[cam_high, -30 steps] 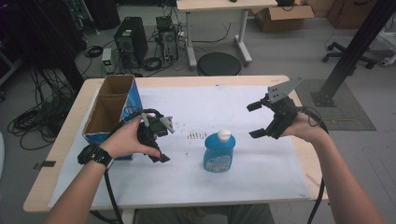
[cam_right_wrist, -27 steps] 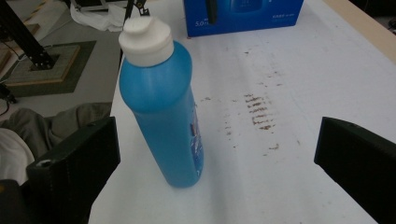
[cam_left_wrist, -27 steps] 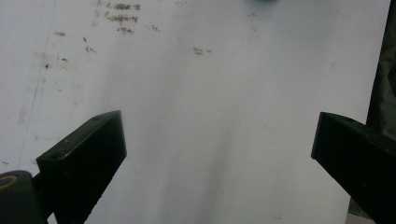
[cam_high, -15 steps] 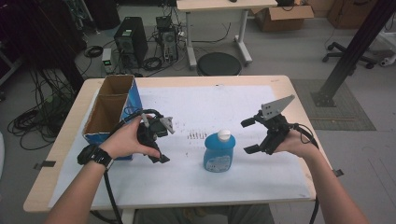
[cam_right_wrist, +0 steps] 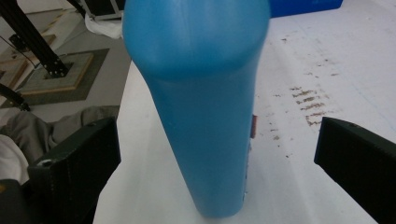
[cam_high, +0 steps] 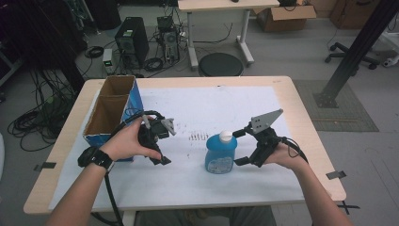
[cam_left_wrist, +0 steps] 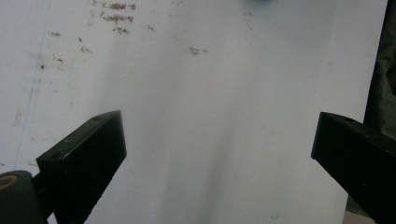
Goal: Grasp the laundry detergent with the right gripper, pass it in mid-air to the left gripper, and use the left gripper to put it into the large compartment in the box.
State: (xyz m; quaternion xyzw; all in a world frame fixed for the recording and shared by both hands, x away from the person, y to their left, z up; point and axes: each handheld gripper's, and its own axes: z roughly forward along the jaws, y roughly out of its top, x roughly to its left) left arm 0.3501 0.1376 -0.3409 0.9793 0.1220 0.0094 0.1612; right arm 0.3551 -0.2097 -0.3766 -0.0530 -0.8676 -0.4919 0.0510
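Note:
A blue plastic bottle (cam_high: 219, 154) with a white cap stands upright on the white sheet, a little right of the table's middle. My right gripper (cam_high: 238, 147) is open just to the bottle's right, one jaw on the far side and one on the near side. In the right gripper view the blue bottle (cam_right_wrist: 205, 107) stands between the two spread jaws of the right gripper (cam_right_wrist: 217, 154), touching neither. My left gripper (cam_high: 168, 144) is open over the sheet, left of the bottle. In the left gripper view the left gripper (cam_left_wrist: 219, 154) holds nothing above bare paper.
An open cardboard box (cam_high: 110, 110) with blue sides stands at the table's left edge, just behind my left hand. The white sheet (cam_high: 211, 103) covers most of the wooden tabletop and carries small dark smudges (cam_high: 196, 138) between the two grippers.
My right gripper has come down and to the left, from well right of the bottle to straddling its side. The left gripper and the bottle have stayed put.

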